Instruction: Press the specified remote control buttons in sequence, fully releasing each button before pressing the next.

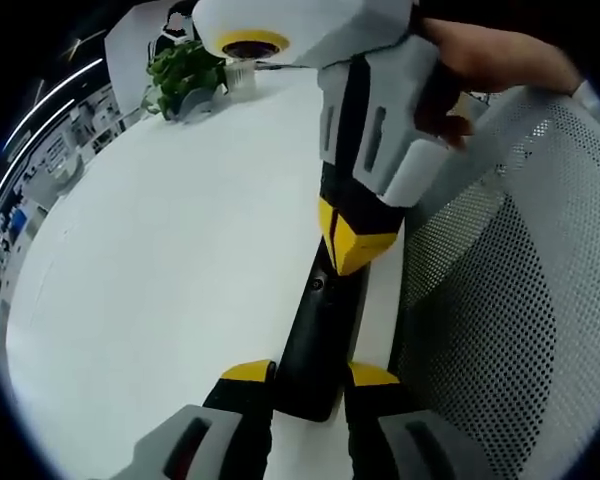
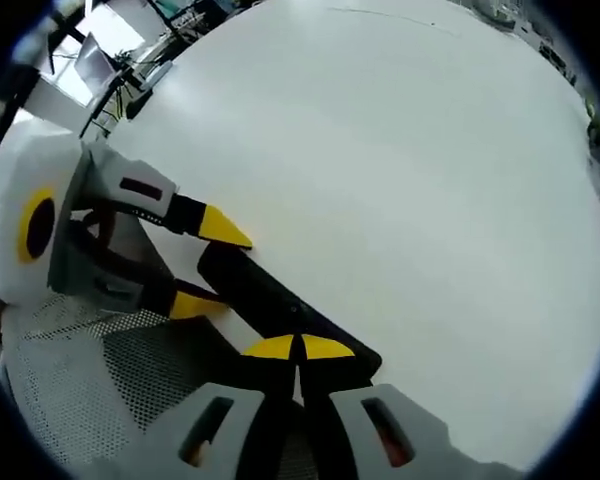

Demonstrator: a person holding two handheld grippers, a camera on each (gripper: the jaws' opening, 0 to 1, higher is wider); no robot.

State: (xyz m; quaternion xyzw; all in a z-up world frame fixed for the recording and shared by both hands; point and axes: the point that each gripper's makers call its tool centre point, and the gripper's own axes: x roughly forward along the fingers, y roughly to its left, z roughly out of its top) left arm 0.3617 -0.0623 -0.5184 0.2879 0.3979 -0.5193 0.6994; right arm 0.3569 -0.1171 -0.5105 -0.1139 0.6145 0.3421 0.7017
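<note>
Crosswise, black remote (image 1: 320, 335) clamped between left tongs (image 1: 310, 374), closed right tongs (image 2: 298, 348) touching it

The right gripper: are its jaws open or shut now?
Shut. The right gripper's yellow tips meet with no gap, over the black remote control on the white table.

Your remote control (image 1: 320, 340) (image 2: 280, 305) is a long, slim black bar lying flat on the white tabletop (image 1: 180, 260) (image 2: 400, 170), right at its edge. One small round button shows partway along its top face.
</note>
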